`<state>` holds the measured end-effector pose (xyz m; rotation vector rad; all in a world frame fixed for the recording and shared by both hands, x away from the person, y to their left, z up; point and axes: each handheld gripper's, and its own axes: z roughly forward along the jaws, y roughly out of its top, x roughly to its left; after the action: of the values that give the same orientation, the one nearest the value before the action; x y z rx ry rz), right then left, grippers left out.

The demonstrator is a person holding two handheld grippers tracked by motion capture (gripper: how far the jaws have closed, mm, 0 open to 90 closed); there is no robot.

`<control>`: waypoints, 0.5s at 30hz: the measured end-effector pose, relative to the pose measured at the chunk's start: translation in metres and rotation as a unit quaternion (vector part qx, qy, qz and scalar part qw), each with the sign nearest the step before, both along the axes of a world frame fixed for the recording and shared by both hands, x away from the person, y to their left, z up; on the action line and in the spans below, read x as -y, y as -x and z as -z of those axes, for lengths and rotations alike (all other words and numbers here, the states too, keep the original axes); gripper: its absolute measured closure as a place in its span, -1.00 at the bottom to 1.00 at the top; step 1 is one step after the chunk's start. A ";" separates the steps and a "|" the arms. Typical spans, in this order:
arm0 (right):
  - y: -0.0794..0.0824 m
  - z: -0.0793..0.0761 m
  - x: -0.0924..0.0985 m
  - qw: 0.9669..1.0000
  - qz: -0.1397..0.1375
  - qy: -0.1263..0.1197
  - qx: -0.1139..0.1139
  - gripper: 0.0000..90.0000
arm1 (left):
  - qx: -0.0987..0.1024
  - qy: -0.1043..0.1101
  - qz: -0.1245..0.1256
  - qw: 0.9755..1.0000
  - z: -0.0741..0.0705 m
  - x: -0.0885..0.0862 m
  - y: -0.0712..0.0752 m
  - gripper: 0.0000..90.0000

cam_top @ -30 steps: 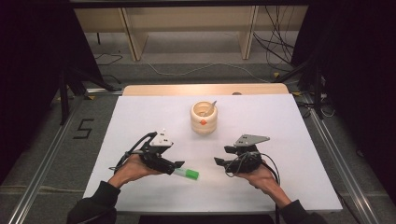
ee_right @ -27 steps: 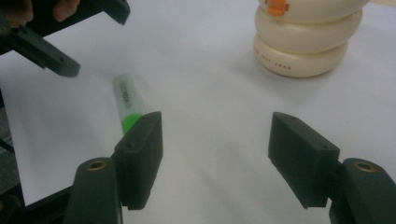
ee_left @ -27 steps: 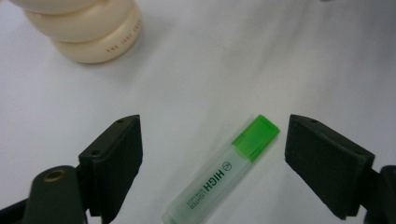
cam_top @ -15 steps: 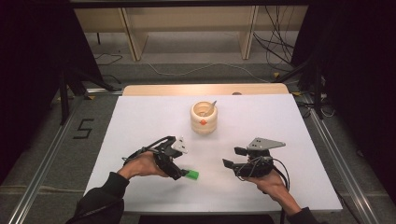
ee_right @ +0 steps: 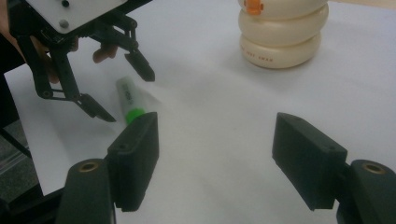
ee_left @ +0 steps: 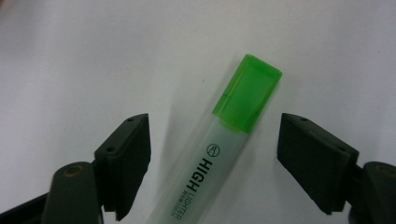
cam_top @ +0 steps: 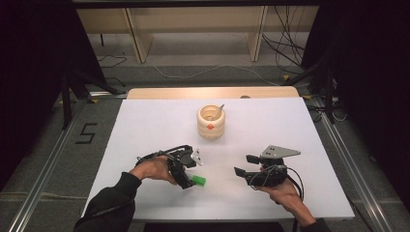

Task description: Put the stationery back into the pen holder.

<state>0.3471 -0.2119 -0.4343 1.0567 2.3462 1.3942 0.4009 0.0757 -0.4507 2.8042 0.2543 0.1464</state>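
Note:
A highlighter [ee_left: 198,175] with a translucent white body and a green cap [ee_left: 247,95] lies flat on the white table. My left gripper [ee_left: 215,140] hovers over it, open, with one jaw on each side of the pen and neither touching it. From above, the left gripper [cam_top: 187,178] points down at the front of the table, and the green cap [cam_top: 198,181] sticks out beside it. My right gripper [cam_top: 245,165] is open and holds nothing, a short way to the right. The right gripper view shows the highlighter [ee_right: 130,100] between the left gripper's spread fingers [ee_right: 123,93].
A cream ringed cup [cam_top: 211,121] with an orange tab and a utensil inside stands at the table's centre back; its lower rings [ee_right: 282,32] appear in the right gripper view. The white table top [cam_top: 145,130] ends at a wooden strip behind.
My left gripper has swung right and tipped down over the highlighter, covering most of its body. The right hand has drifted slightly right and toward the front edge.

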 end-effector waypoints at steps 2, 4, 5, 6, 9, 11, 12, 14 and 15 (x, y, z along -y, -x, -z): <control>0.000 0.000 0.000 1.000 -0.001 0.000 0.001 -0.28 | 0.001 0.000 -0.002 1.000 0.002 0.002 0.001 -0.37; 0.000 0.000 -0.001 1.000 -0.002 -0.002 0.002 -0.28 | 0.002 -0.004 0.004 1.000 0.003 0.002 0.001 -0.31; 0.000 0.000 -0.001 1.000 -0.002 -0.001 0.000 -0.28 | -0.001 -0.007 0.006 1.000 0.003 0.002 0.001 -0.28; 0.000 0.001 -0.001 1.000 -0.001 0.000 -0.001 -0.28 | -0.003 -0.012 0.012 1.000 0.004 0.002 0.001 -0.26; 0.000 0.001 -0.001 1.000 -0.002 0.000 -0.003 -0.28 | -0.003 -0.017 0.017 1.000 0.006 0.002 0.000 -0.19; 0.000 0.002 -0.002 1.000 -0.004 -0.001 -0.003 -0.28 | -0.004 -0.015 0.015 1.000 0.008 0.002 0.000 -0.17; 0.000 0.002 -0.002 1.000 -0.006 -0.001 -0.002 -0.28 | -0.004 -0.016 0.018 1.000 0.009 0.002 -0.001 -0.14; 0.000 0.002 -0.002 1.000 -0.006 0.003 -0.003 -0.28 | -0.004 -0.021 0.026 0.999 0.010 0.003 -0.001 -0.09; 0.000 0.002 -0.002 1.000 -0.006 0.002 -0.004 -0.28 | -0.005 -0.021 0.027 0.999 0.010 0.004 -0.001 -0.07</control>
<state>0.3474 -0.2097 -0.4367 1.0494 2.3637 1.3907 0.4022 0.0719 -0.4608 2.8510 0.1803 0.1279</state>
